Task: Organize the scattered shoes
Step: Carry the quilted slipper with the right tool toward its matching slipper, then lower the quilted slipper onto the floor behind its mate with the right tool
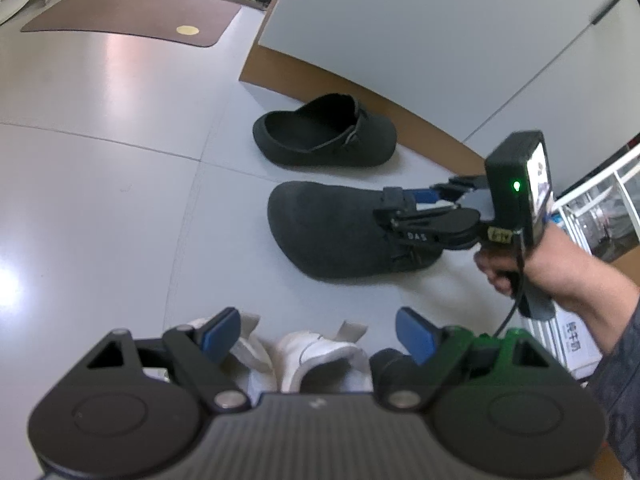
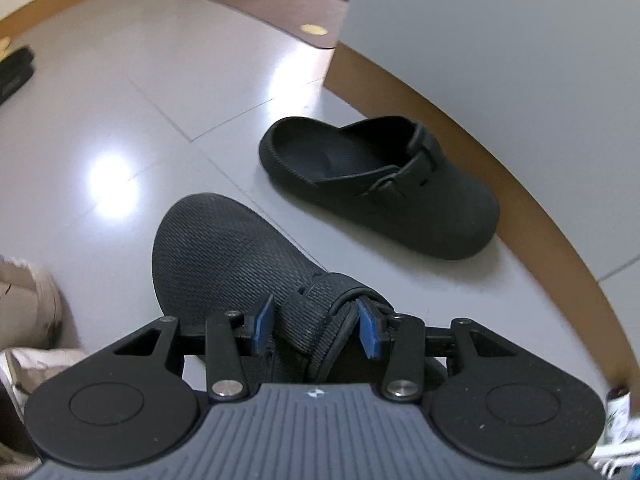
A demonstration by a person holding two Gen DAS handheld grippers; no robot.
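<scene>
Two dark grey clogs lie on the pale floor. The far clog lies by the cabinet base, toe to the right. The near clog points its toe left, away from my right gripper. My right gripper has its blue pads on either side of the near clog's strap and collar, shut on it. My left gripper is open and empty above a pair of white shoes.
A grey cabinet with a brown plinth stands behind the clogs. A brown doormat lies farther back. Beige-white shoes sit at the left of the right wrist view, a dark object far left. Boxes are right.
</scene>
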